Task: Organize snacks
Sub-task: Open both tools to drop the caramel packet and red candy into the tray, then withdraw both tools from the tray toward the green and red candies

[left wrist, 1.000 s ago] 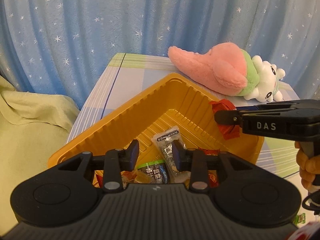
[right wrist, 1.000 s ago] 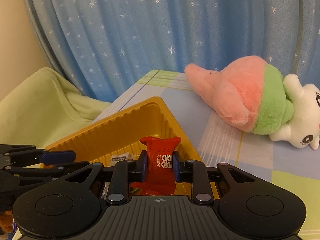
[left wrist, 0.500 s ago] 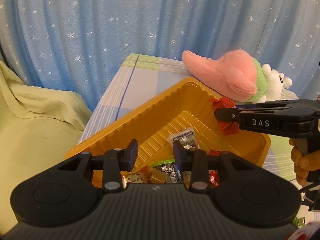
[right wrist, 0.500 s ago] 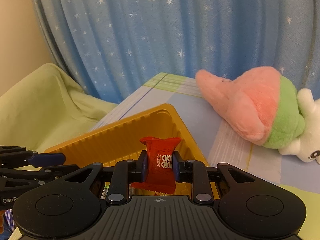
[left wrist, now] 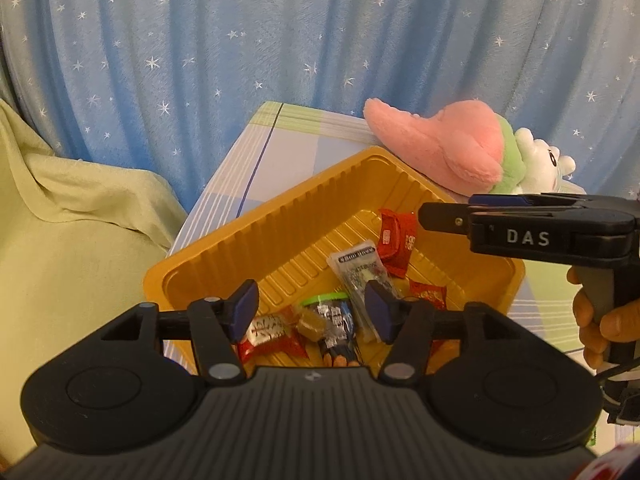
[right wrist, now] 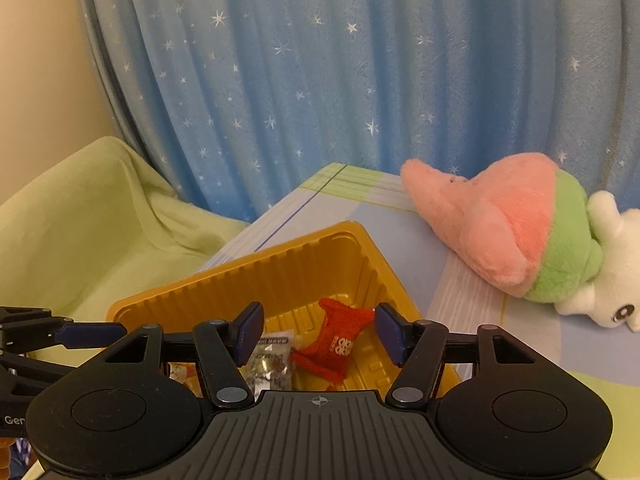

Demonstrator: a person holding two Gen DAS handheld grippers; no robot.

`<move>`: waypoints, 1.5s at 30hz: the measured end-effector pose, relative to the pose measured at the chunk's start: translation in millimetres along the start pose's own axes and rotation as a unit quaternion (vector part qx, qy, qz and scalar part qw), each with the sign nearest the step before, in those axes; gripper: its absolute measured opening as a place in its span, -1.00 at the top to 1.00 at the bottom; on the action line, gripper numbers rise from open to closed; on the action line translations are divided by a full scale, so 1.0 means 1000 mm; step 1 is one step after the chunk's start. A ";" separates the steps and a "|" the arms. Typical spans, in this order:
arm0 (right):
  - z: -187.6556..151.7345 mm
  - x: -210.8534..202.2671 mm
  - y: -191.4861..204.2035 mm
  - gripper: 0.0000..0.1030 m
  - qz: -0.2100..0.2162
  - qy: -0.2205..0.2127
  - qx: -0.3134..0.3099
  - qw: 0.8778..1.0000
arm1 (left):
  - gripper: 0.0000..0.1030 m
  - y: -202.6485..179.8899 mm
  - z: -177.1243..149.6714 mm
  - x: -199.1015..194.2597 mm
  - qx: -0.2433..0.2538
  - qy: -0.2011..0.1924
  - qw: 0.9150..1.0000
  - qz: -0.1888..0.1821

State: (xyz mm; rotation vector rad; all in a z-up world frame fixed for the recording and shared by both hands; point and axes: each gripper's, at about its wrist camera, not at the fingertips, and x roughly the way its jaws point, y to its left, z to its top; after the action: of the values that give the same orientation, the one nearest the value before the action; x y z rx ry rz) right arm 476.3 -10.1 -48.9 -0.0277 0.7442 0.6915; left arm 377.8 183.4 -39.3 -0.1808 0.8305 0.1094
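A yellow ribbed tray [left wrist: 280,216] [right wrist: 280,272] sits on the checked table and holds several wrapped snacks. A red snack packet [right wrist: 340,344] [left wrist: 396,244] lies on the tray floor, just below my right gripper [right wrist: 316,330], which is open and empty above the tray. A clear silver packet [left wrist: 360,268] [right wrist: 272,354] lies beside it. My left gripper [left wrist: 312,312] is open and empty above the tray's near side, over red, green and dark wrapped snacks [left wrist: 320,320]. The right gripper shows in the left wrist view [left wrist: 444,214] from the side.
A pink, green and white plush toy [left wrist: 460,148] [right wrist: 520,232] lies on the table [right wrist: 420,248] behind the tray. A pale green cloth [left wrist: 72,216] is at the left. A blue starred curtain [left wrist: 320,40] hangs behind.
My right gripper has opened and let go of the red packet, which now lies in the tray. Both grippers have risen and drawn back a little. My left gripper has opened wider.
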 end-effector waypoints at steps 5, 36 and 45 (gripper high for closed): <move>-0.007 -0.019 0.000 -0.43 -0.002 -0.004 0.014 1.000 | -0.17 -0.002 -0.004 -0.015 -0.005 -0.002 1.000 0.000; -0.106 -0.185 0.016 -0.66 -0.017 -0.030 0.113 0.993 | -0.30 -0.053 -0.085 -0.134 0.012 -0.011 1.000 -0.024; -0.150 -0.227 0.016 -0.66 -0.030 -0.015 0.138 0.990 | -0.30 -0.082 -0.113 -0.155 0.029 -0.002 0.999 -0.038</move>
State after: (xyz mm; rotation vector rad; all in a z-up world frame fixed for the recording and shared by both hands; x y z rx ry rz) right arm 254.8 -165.5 -14.4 0.2111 0.8010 0.5262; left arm 206.2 76.1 10.9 -0.1565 0.8218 0.0139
